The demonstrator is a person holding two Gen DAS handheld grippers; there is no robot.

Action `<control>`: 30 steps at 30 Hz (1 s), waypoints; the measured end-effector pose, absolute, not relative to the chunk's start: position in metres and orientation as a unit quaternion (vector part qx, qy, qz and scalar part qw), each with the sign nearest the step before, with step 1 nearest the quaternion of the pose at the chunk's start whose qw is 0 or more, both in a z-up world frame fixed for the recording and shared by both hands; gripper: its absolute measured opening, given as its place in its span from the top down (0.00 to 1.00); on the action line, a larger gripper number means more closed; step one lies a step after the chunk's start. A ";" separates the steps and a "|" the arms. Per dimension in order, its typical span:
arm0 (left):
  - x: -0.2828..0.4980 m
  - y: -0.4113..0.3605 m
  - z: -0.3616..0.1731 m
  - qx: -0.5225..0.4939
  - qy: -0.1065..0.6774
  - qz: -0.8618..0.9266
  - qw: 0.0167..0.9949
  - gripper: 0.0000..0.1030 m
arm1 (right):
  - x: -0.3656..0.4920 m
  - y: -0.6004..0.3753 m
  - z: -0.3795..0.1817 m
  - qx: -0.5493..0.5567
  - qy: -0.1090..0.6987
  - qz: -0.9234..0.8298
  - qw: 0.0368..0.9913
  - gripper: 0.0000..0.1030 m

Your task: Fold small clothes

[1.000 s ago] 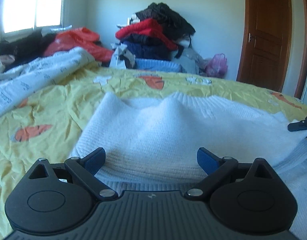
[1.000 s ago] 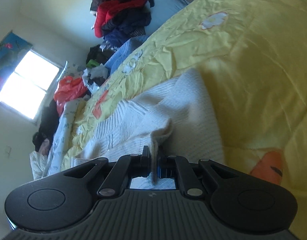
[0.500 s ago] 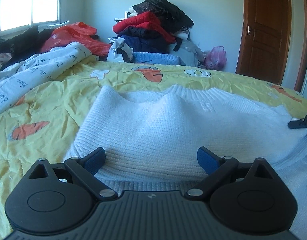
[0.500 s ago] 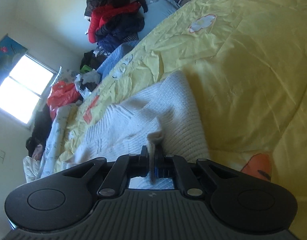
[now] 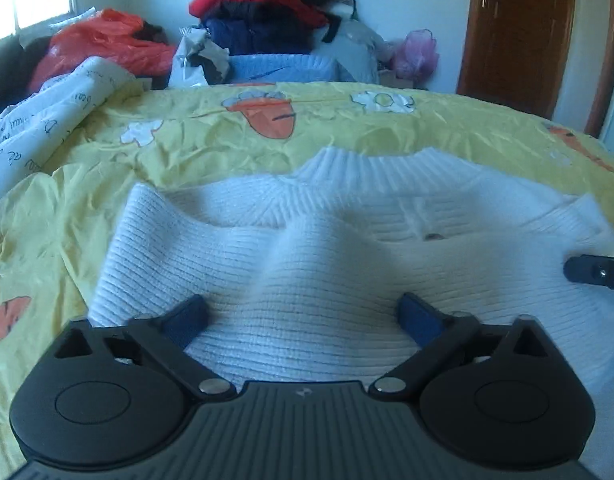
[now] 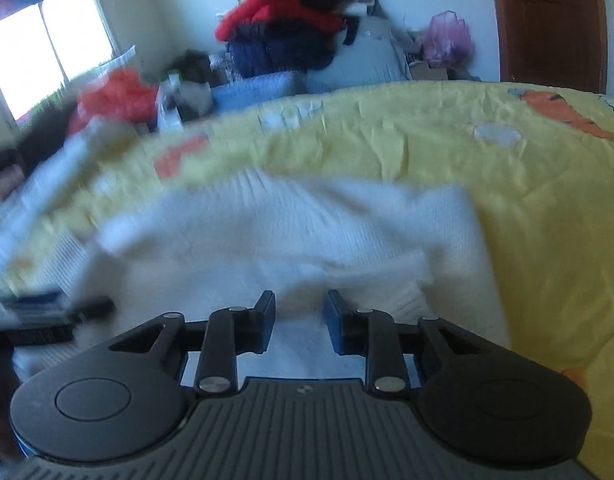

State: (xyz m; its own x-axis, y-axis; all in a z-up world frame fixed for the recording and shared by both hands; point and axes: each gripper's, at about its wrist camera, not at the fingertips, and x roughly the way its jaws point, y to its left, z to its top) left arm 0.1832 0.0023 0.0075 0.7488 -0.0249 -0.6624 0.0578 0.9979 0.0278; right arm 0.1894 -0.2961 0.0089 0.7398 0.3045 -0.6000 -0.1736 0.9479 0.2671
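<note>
The right claw (image 6: 298, 322) is opening, its blue pads parting with nothing pinched between them; half a second ago they were clamped on a tuft of the white sweater (image 6: 291, 248), which now lies free just ahead of the fingertips. The wrist has also rolled level, so the bed that slanted steeply across the right view a moment ago now sits flat. The picture is smeared with motion, and whether the pads brush the knit cannot be told.

The left claw (image 5: 303, 314) stands wide open and empty as before, low over the near hem of the sweater (image 5: 307, 264), and has shifted along the bed since the last picture. The tip of the right claw shows at the far right of the left view, beside the garment's right side.

The sweater lies spread on the yellow carrot-print bedspread (image 5: 211, 152), collar toward the far edge, its middle humped in a soft ridge. Beyond the far edge rises a heap of clothes (image 5: 267, 12) beside a brown door (image 5: 519, 28).

The release suggests one fold has just been laid down; the next grasp is probably along the near hem.
</note>
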 end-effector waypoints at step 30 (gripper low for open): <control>0.103 0.016 0.008 0.014 0.321 -0.035 0.946 0.00 | 0.097 -0.292 0.019 0.032 0.277 0.089 0.956 0.42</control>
State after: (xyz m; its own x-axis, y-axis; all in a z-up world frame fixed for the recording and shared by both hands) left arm 0.1032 0.0157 0.0083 0.7912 -0.0571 -0.6089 0.0752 0.9972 0.0042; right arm 0.0974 -0.2916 0.0189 0.8305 0.1883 -0.5242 -0.1527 0.9820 0.1109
